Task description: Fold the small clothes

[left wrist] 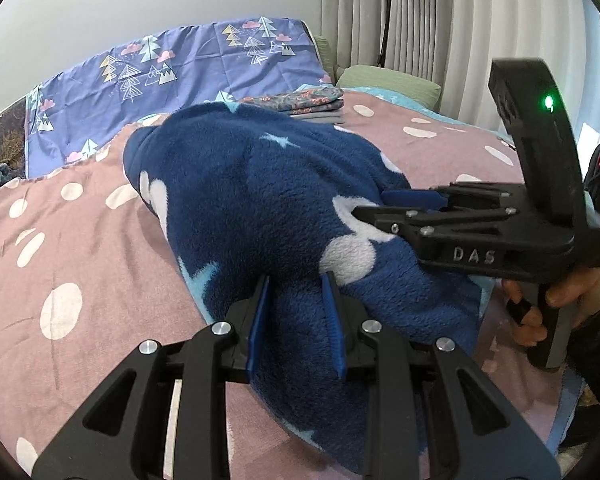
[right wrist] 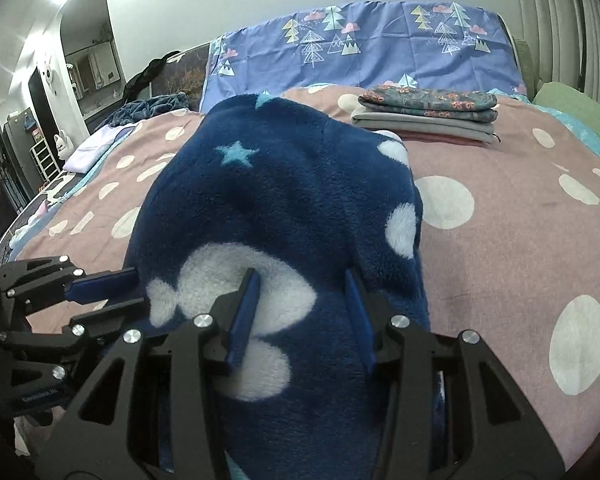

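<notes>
Dark blue fleece garment (left wrist: 260,200), thick and fuzzy, printed with white blobs and pale blue stars. Bunched and humped, not flat, filling centre of both views, lower end running to bottom edge of frame. Lies on pink bedspread with white dots (right wrist: 520,240). Stack of folded clothes (right wrist: 426,118), floral piece on top, grey beneath, upper right of right wrist view.

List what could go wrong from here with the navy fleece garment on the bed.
1. The right gripper stands open around the navy star-patterned fleece garment, so that side may drop and the fold come undone.
2. Only the left gripper pinches the fleece; the thick bunch could slip out.
3. Pushing forward risks nudging the folded clothes stack.
</notes>
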The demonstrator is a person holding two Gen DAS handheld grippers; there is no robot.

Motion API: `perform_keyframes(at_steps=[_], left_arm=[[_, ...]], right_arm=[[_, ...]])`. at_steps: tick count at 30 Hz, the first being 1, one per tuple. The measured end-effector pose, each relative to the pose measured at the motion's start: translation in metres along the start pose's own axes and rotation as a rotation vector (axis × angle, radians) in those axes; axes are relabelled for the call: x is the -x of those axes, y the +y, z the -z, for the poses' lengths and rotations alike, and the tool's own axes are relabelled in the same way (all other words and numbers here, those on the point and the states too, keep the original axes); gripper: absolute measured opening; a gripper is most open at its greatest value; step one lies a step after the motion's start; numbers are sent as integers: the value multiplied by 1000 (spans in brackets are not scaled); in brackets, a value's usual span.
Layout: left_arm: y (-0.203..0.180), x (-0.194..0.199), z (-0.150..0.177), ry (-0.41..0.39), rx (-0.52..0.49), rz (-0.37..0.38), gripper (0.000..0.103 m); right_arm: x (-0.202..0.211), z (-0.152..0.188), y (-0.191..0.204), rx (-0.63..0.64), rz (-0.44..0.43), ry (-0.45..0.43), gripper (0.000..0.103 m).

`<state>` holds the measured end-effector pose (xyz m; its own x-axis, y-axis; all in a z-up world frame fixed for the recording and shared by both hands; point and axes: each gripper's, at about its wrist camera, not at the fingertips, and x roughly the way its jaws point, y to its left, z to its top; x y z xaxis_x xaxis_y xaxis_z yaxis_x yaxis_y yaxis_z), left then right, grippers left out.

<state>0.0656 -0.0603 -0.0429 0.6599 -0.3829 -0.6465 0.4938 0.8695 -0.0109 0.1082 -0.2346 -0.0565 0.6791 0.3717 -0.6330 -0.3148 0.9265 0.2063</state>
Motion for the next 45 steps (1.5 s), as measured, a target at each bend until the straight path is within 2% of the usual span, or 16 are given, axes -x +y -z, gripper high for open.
perform_keyframes(at_steps=[2,5,7,10,13,15,17,21,26,27,30,31,33,38,41,45], left_arm=[[5,9,-10,-34,9,7,29],[31,27,-46,-177,33,-64,29],[55,17,-72,-201,79,-21,29],[72,-37,-87,-115,70,-48,29],[93,-120,-56,31,12,-129,38],[113,-125,-48,2,149,-57,37],[103,-122,-50,5,84,-114,36],[105,-109,-64,25,76,-103,36],[129,-84,-98,-90,142,-103,38],[139,-90,-101,-88,165,-121,38],[159,-159,-80,83,98,-270,49],[168,-166,-72,72,149,-230,52],[183,-166,-74,78,270,-168,52],[171,-148,-91,109,172,-255,51],[155,-117,-102,54,158,-269,51],[104,-70,-109,-53,91,-91,51]], right_arm=[[0,2,-1,-13,-3,-3,45],[1,3,-3,-19,-5,-5,45],[1,2,-2,-17,6,-8,45],[0,2,0,-15,13,-17,45],[0,3,0,-17,6,-20,45],[-3,4,5,-2,15,-21,45],[-2,4,8,1,25,-16,45],[-1,6,6,7,4,-25,45],[-1,6,2,-4,-3,-31,45],[0,6,2,-3,-2,-32,45],[-2,4,3,-1,-8,-36,45],[-2,3,2,-4,-2,-36,45],[-2,2,2,-8,-6,-35,45],[0,5,2,-3,-11,-39,45],[2,7,0,-9,-17,-44,45],[1,6,-1,-11,-22,-47,45]])
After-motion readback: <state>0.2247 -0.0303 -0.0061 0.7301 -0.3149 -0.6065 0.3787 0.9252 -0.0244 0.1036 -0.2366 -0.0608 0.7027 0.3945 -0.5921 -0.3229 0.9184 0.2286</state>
